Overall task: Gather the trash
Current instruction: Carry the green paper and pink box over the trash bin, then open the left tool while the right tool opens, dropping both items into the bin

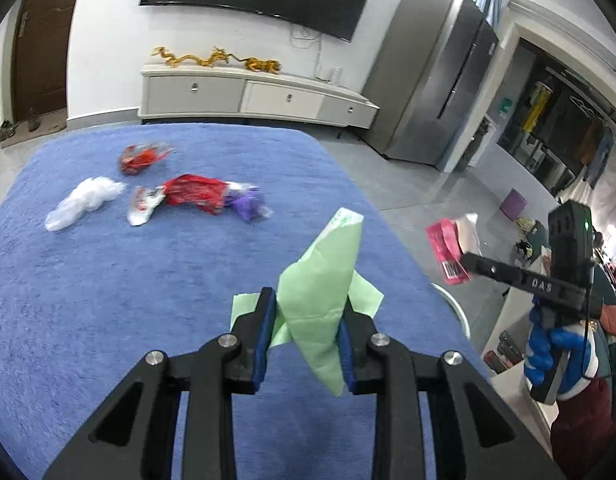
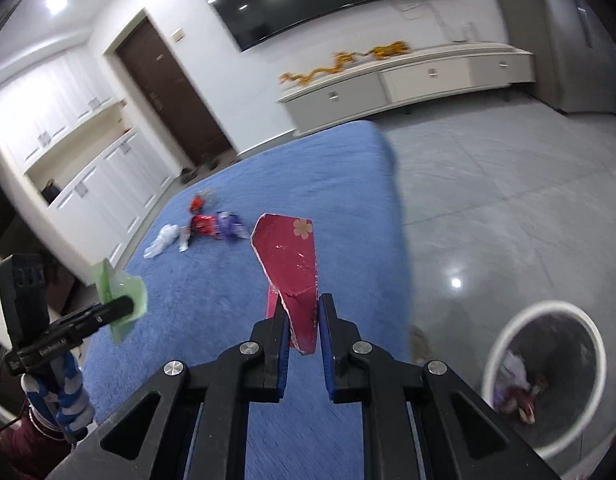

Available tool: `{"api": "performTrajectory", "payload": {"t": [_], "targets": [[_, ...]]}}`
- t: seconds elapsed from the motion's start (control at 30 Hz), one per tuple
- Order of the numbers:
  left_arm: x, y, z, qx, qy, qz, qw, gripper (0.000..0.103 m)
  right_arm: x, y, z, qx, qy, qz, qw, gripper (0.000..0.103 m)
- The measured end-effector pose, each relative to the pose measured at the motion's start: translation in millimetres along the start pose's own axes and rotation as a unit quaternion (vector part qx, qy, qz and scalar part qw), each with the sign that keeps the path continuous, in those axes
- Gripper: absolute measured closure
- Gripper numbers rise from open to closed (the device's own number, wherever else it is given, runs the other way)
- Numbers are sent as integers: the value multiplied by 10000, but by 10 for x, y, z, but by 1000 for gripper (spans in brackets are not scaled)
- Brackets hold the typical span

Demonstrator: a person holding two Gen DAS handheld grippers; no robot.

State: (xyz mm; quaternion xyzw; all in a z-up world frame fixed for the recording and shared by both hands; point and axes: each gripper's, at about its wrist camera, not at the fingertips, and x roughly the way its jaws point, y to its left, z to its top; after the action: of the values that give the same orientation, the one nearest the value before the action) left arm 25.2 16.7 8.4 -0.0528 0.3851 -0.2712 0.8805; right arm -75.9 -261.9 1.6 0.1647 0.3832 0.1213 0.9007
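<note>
My left gripper (image 1: 308, 300) is shut on a crumpled green paper (image 1: 322, 276), held above the blue table cover (image 1: 107, 280). My right gripper (image 2: 303, 308) is shut on a dark red wrapper (image 2: 289, 264) with a flower print, held over the cover's right edge. The right gripper (image 1: 466, 260) with its red wrapper (image 1: 448, 248) shows at the right of the left wrist view; the left gripper (image 2: 123, 304) with the green paper (image 2: 121, 300) shows at the left of the right wrist view. Lying on the cover are a white plastic wad (image 1: 83, 202), a red wrapper (image 1: 141, 158) and a red and purple wrapper (image 1: 203, 198).
A round white-rimmed trash bin (image 2: 544, 376) stands on the grey floor to the right of the table, with some wrappers inside. A white low cabinet (image 1: 247, 96) with gold dragon figures stands by the far wall under a television. A gloved hand (image 1: 548, 352) holds the right gripper.
</note>
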Motion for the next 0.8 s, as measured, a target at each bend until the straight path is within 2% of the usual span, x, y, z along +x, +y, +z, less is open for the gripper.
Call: {"api": "performTrajectory", "payload": {"t": [0.23,0.4,0.6,0.8], "targets": [[290,-684,95,430,252,-342,9982,76,-499,-606,-401,645,-229,-671,9954,90],[694,-1272,166,829,570,-569,9933,76,-732,-1189,-663,1330,-327,-1212,9831,90],[1293,-1919,187,1120,1033,-797,9851,76,-779,-1707,-856,1991,-327,-1624,9659,90],[1969,-2458,161,1258,1503,-933,9762,76,-679,-2045,-884,2472,-283,-1869,9504,90]]}}
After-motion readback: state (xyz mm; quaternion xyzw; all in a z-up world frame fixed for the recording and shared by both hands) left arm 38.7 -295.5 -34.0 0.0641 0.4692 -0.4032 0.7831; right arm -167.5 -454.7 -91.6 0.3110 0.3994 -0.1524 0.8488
